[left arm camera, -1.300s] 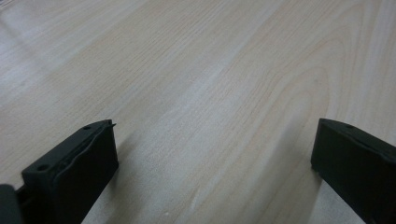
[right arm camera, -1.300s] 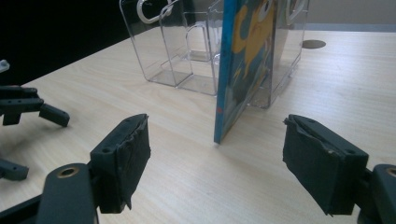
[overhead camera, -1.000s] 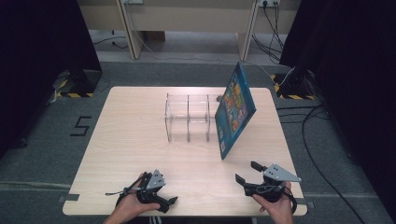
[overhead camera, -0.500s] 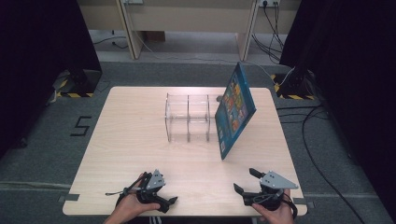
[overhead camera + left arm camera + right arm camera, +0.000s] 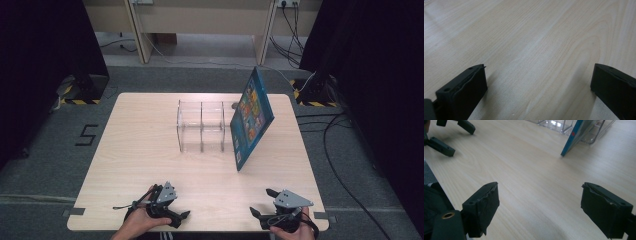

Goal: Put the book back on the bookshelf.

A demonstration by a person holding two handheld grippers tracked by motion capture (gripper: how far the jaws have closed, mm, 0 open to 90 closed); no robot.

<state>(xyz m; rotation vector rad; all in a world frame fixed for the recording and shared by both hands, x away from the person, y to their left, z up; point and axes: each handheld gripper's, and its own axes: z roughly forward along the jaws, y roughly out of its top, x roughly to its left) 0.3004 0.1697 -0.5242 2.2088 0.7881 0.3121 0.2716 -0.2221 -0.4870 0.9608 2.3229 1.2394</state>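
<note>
Near the table's (image 5: 140,150) front edge, the left gripper (image 5: 176,216) and right gripper (image 5: 261,206) rest with jaws wide, empty. Farther back, a blue book (image 5: 252,120) leans, apparently touching, against a clear rack (image 5: 202,126).

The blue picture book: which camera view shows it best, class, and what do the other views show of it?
The high view shows the blue picture book best: its whole cover, leaning tilted against the clear divided organizer. The right gripper view catches its lower corner standing on the table and a strip of its blue edge. The left gripper view looks at bare wood between open jaws.
</note>
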